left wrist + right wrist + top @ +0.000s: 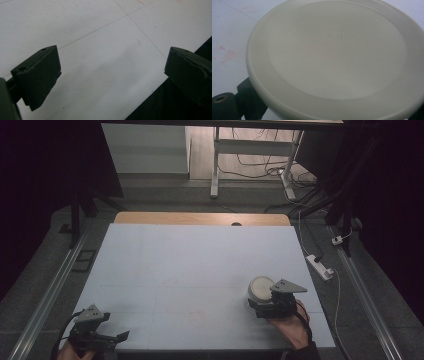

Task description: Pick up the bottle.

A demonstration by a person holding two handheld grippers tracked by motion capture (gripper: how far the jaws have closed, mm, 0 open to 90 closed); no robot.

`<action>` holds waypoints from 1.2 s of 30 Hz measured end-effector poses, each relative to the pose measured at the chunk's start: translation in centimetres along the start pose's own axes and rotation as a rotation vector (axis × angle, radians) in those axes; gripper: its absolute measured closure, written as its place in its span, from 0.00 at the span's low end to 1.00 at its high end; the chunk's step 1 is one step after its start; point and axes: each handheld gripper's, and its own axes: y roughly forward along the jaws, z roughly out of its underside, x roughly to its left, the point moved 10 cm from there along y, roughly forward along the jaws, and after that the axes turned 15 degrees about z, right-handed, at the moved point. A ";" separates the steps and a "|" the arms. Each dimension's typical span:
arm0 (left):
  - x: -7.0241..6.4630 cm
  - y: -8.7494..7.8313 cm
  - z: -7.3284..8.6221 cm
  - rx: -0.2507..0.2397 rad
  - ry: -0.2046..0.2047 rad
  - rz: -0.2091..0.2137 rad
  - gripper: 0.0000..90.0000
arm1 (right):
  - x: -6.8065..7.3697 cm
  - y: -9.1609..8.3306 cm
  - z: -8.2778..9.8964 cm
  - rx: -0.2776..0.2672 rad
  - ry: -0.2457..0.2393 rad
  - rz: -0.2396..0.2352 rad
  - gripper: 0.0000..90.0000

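The right tongs (pixel 266 301) are sitting at the near rim of a white lidded dish (pixel 260 289); whether they are pinching that rim I cannot tell, since the dish is covering the jaw tips in the right gripper view. If the hold is shallow, the dish (pixel 329 62) could be slipping or tipping off its rim. Its top is looking closed, so any contents are hidden. Well to the dish's left, at the near edge of the bench (pixel 190 265), the left tongs (pixel 112 339) are hanging spread and empty.
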 end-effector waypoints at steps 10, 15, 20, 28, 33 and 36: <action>0.0 0.0 0.0 -0.002 -0.003 0.003 0.01 | 0.5 -0.6 -0.7 -0.022 -0.006 -0.017 0.07; 0.0 0.0 0.0 -0.002 -0.006 0.005 0.01 | 1.0 -1.0 -1.3 -0.040 -0.014 -0.034 0.07; 0.1 0.0 0.0 -0.003 -0.008 0.006 0.01 | 1.9 -1.3 -2.1 -0.067 -0.039 -0.051 0.07; 0.1 0.0 0.0 -0.005 -0.009 0.007 0.02 | 3.4 -1.6 -3.5 -0.100 -0.042 -0.102 0.07; 0.1 0.0 0.0 -0.004 -0.011 0.009 0.02 | 4.2 -1.6 -4.3 -0.120 -0.044 -0.124 0.07; 0.1 0.0 0.0 -0.003 -0.012 0.009 0.02 | 4.6 -1.6 -4.8 -0.130 -0.041 -0.138 0.07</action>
